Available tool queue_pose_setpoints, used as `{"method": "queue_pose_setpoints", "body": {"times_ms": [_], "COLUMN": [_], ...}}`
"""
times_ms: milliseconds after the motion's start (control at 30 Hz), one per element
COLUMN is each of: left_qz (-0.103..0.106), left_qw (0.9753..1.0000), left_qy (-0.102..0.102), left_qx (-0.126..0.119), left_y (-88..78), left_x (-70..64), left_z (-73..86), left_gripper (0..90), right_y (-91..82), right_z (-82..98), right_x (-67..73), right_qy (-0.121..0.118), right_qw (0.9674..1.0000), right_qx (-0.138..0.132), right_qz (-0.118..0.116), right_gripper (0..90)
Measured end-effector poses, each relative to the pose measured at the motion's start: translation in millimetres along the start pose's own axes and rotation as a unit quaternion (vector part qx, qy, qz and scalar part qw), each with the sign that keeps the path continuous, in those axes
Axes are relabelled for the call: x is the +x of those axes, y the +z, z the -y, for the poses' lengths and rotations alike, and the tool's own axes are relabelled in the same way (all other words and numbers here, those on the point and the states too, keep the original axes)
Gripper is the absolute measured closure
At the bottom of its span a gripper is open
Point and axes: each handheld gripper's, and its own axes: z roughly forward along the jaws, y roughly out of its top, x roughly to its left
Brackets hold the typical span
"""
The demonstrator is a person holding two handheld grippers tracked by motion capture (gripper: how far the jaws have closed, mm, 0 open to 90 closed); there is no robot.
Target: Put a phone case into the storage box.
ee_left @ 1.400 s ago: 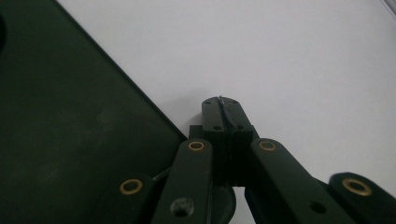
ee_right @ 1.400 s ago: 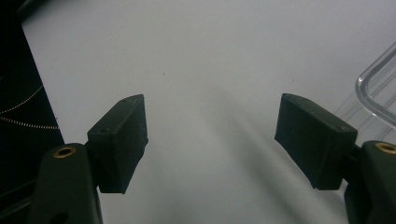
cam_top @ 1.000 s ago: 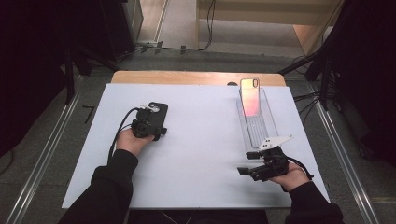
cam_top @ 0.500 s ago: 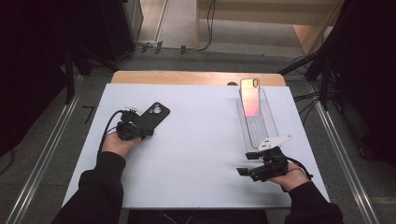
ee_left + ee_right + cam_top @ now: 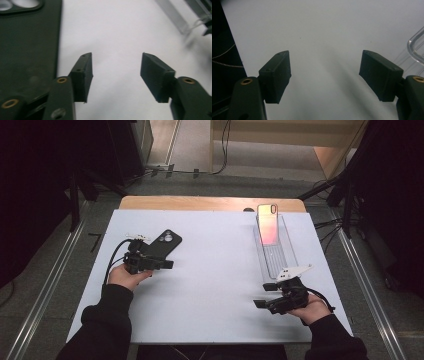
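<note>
Phone case (image 5: 164, 244), black, unlabelled

The left gripper (image 5: 167, 264) drew back toward the left edge of the white surface (image 5: 215, 285) and let go of the black phone case (image 5: 162, 246), its jaws having just opened, leaving the case flat beside them with nothing between them.

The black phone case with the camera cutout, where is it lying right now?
In the high view the black phone case lies flat on the left part of the white table, just beyond the left gripper, whose open jaws hold nothing.
</note>
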Motion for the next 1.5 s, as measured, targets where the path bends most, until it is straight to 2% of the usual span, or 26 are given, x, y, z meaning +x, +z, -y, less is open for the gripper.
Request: {"method": "queue_pose_setpoints", "body": {"times_ms": [33, 167, 267, 333, 500, 633, 733, 933, 1100, 1200, 1233, 1333, 1433, 1500], "left_qz": [0.007, 0.013, 0.017, 0.015, 0.011, 0.016, 0.023, 0.022, 0.021, 0.02, 0.019, 0.005, 0.004, 0.002], "left_qw": [1.0, 0.9998, 0.9995, 0.9994, 0.9987, 0.9986, 0.9982, 0.9978, 0.9972, 0.9982, 0.998, 0.9973, 0.9971, 0.9975], "left_qy": [-0.003, 0.017, 0.024, 0.031, 0.05, 0.05, 0.056, 0.062, 0.068, 0.043, 0.041, 0.056, 0.051, 0.051], "left_qx": [-0.001, -0.006, -0.006, -0.005, -0.001, 0.007, 0.003, -0.005, -0.024, -0.039, -0.044, -0.047, -0.056, -0.05], "left_y": [-1.2, -6.4, -10.5, -13.4, -18.1, -19.7, -20.8, -24.3, -27.9, -29.5, -29.8, -30.9, -32.5, -33.3], "left_x": [-3.7, -15.4, -21.8, -27.3, -39.3, -46.4, -51.6, -57.4, -61.1, -59.5, -59.2, -58.5, -55.6, -53.8], "left_z": [1.1, 6.9, 10.5, 12.8, 20.2, 28.9, 35.8, 50.2, 59.4, 62.7, 63.3, 62.6, 59.7, 55.8], "left_gripper": [37.8, 36.0, 34.6, 32.0, 32.0, 32.1, 32.5, 32.4, 32.5, 32.5, 32.6, 33.9, 33.8, 33.8], "right_y": [0.1, 0.3, 0.3, 0.4, 0.6, 0.5, -0.2, -0.1, 1.0, 1.3, 1.2, 1.4, 1.7, 2.0], "right_z": [0.0, 0.2, 0.3, 0.3, 0.4, 0.3, -0.2, 0.1, 0.4, 0.7, 0.6, 0.5, 0.5, 0.4], "right_x": [0.0, -0.5, -0.8, -1.0, -1.4, -1.5, -1.3, -1.9, -2.8, -3.9, -4.1, -3.7, -3.1, -3.5], "right_qy": [0.0, 0.0, 0.001, 0.001, 0.002, 0.001, 0.003, 0.001, 0.004, 0.006, 0.006, 0.005, 0.005, 0.003], "right_qw": [1.0, 1.0, 1.0, 1.0, 1.0, 1.0, 1.0, 1.0, 0.9999, 0.9999, 0.9999, 0.9999, 0.9999, 0.9999], "right_qx": [0.0, 0.001, 0.001, 0.002, 0.003, 0.002, -0.002, 0.0, 0.004, 0.005, 0.005, 0.005, 0.006, 0.005], "right_qz": [0.0, 0.0, -0.001, 0.0, 0.001, 0.004, 0.006, 0.008, 0.011, 0.013, 0.012, 0.012, 0.01, 0.009], "right_gripper": [23.2, 23.2, 23.2, 23.2, 23.2, 23.2, 23.2, 23.2, 23.2, 23.2, 23.2, 23.2, 23.2, 23.2]}}
